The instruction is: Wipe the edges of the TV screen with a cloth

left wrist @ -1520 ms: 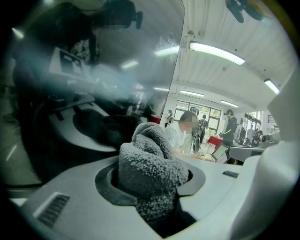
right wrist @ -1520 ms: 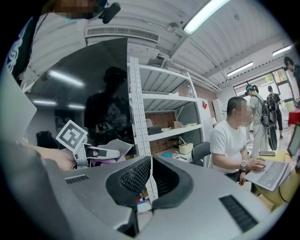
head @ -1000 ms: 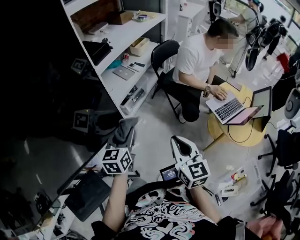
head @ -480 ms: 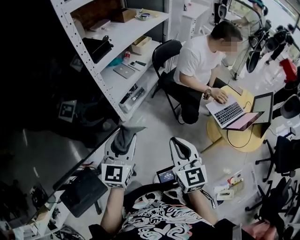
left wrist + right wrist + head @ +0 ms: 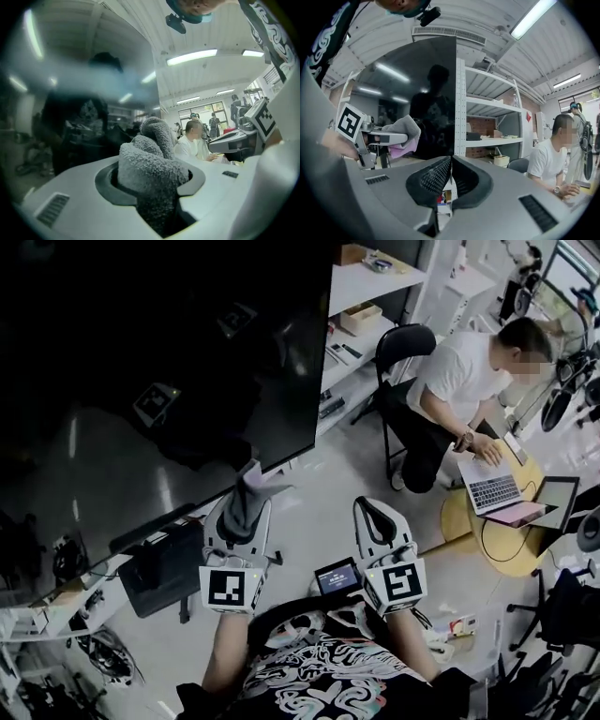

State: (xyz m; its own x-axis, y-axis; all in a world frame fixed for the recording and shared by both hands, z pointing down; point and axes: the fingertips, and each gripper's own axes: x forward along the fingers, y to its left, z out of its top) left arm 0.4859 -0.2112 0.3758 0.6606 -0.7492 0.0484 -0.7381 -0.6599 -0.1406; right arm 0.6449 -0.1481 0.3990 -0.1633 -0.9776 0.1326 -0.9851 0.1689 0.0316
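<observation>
The big dark TV screen fills the upper left of the head view, with its lower right corner near the middle. My left gripper is shut on a grey terry cloth, whose tip sits just under the screen's bottom edge, left of that corner. In the left gripper view the bunched cloth stands up between the jaws, with the screen dark behind it. My right gripper hangs to the right, away from the TV, shut with nothing in it; its pads meet. The right gripper view also shows the left gripper and cloth.
A white metal shelf rack stands right of the TV. A person in a white shirt sits on a black chair at a round table with a laptop. A low dark stand and cables lie under the TV.
The head view has swung, so the TV now covers most of the rack. The cloth in my left gripper has gone from the screen's lower right corner leftward along the bottom edge.
</observation>
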